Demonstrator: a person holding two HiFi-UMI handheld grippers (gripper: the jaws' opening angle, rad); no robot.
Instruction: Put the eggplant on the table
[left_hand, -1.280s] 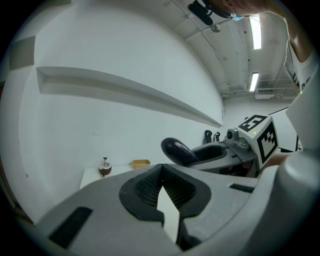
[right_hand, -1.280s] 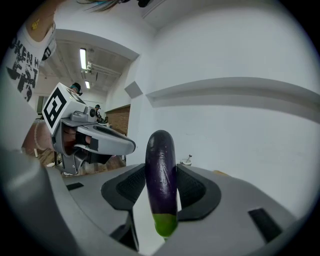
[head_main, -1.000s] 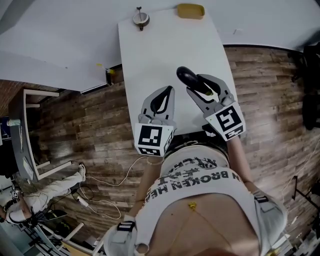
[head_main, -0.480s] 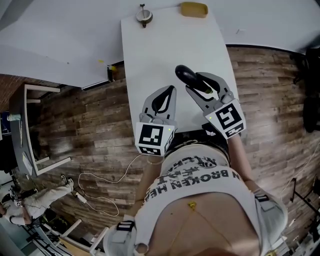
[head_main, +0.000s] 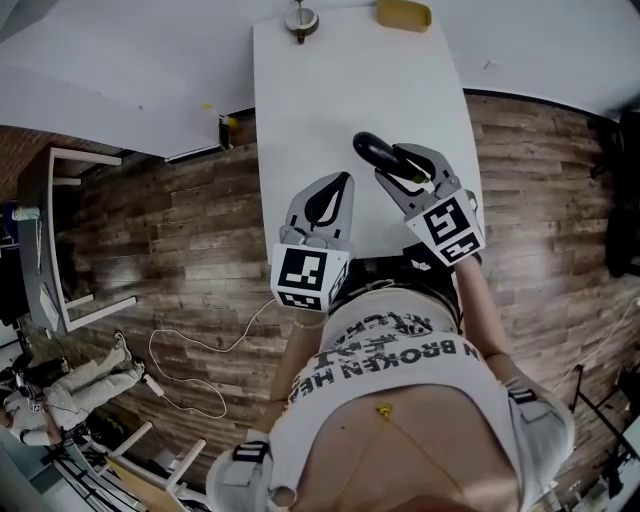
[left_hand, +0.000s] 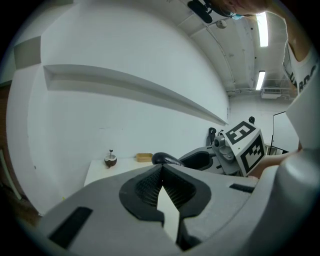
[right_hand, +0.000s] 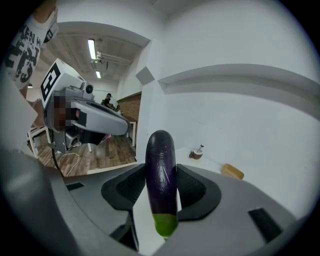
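Note:
My right gripper is shut on a dark purple eggplant with a green stem end; the pads press its sides and its round tip sticks out past the jaws, above the white table. My left gripper hovers beside it on the left, over the table's near part, with its jaws closed tip to tip and nothing between them. In the left gripper view the eggplant shows just beyond the left jaws, with the right gripper behind it.
At the table's far end stand a small round brown object with a stem and a yellow block. A white wall runs behind. Wooden floor lies on both sides, with a cable at the left.
The right gripper has sunk a little towards the table with the eggplant in it. The left gripper has stayed where it was.

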